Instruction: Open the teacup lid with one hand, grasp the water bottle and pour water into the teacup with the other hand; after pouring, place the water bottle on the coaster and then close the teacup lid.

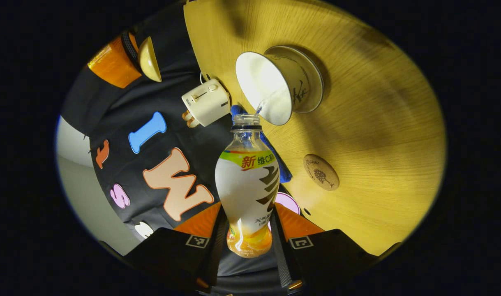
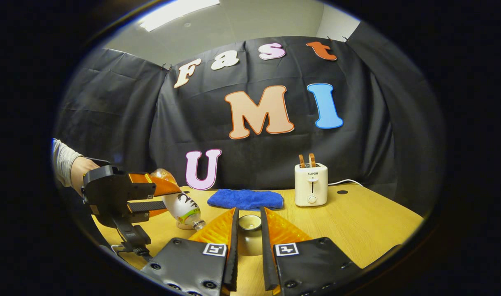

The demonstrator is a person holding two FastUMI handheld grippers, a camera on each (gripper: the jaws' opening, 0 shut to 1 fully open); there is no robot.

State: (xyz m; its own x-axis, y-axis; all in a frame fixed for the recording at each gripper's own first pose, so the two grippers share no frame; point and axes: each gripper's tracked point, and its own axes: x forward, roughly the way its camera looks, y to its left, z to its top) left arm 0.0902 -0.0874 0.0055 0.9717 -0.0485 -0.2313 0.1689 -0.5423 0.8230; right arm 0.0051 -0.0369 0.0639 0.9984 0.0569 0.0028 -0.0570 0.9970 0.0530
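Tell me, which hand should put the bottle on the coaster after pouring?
Probably the left. The left tool is shut on the bottle, tipped over the teacup, and the coaster lies on the table close by. The right tool is busy holding the lid.

cloth (image 2: 245,199) left of toaster (image 2: 311,184)

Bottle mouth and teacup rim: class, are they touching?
Cannot tell. In the left gripper view the bottle mouth sits against the teacup rim, with no clear gap or contact.
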